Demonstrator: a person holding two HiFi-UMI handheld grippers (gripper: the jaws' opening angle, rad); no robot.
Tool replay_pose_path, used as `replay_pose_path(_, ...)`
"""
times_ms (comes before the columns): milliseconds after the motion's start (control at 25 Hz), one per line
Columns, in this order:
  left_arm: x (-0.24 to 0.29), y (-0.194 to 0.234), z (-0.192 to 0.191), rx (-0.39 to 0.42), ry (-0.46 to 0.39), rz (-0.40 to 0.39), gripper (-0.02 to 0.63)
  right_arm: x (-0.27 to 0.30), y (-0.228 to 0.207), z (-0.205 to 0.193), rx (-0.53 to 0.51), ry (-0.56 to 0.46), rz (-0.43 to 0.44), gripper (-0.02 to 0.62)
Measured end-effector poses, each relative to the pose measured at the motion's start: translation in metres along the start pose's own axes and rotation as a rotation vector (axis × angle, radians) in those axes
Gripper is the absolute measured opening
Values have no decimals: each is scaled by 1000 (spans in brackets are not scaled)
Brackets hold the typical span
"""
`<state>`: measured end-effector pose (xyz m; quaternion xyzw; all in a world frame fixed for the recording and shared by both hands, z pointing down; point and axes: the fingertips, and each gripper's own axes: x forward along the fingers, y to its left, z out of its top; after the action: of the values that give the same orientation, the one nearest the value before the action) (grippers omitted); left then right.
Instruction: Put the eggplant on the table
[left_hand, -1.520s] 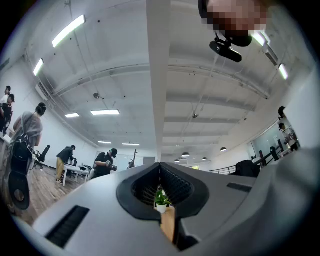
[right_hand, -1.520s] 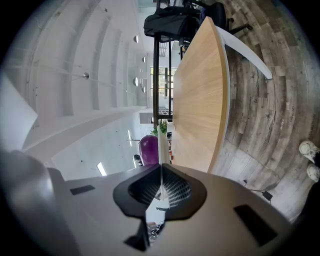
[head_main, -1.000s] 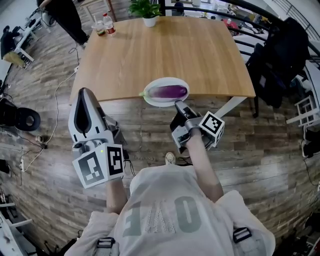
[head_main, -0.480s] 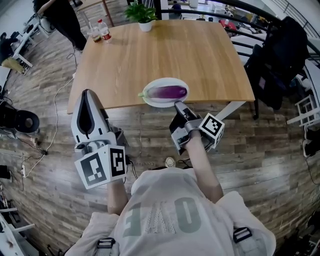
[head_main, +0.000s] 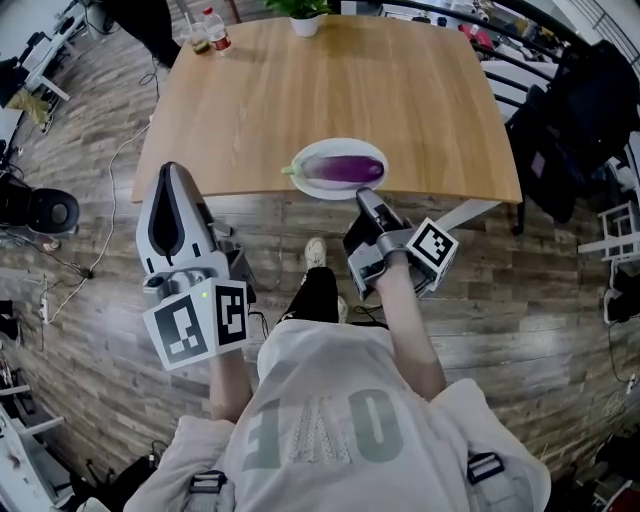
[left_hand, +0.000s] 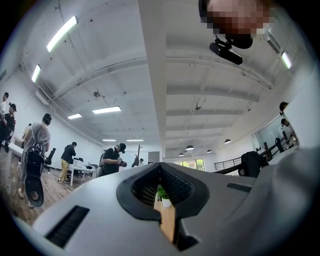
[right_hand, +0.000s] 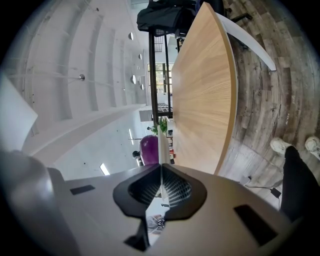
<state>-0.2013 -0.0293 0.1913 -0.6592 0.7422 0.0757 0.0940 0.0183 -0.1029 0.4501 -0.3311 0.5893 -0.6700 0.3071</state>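
Note:
A purple eggplant lies on a white plate at the near edge of the wooden table. My right gripper is shut and empty, its tip just short of the plate's near rim. The right gripper view is rolled sideways and shows the eggplant close beyond the closed right gripper, beside the table. My left gripper is shut and empty, held over the floor off the table's near left corner. In its own view the left gripper points slightly upward toward the ceiling.
A potted plant and bottles stand at the table's far edge. Dark bags and a chair crowd the right side. The person's leg and shoe are on the wood floor between the grippers. People stand in the background.
The person has stepped toward the table, a leg and shoe now showing between the grippers. The left gripper has shifted slightly; the right gripper stays shut just before the plate.

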Motion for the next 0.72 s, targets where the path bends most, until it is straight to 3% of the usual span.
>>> replay_pose_path(720,70,-7,-22,-29,-29,-38,9,48,6,40,-8,-31,32,26)
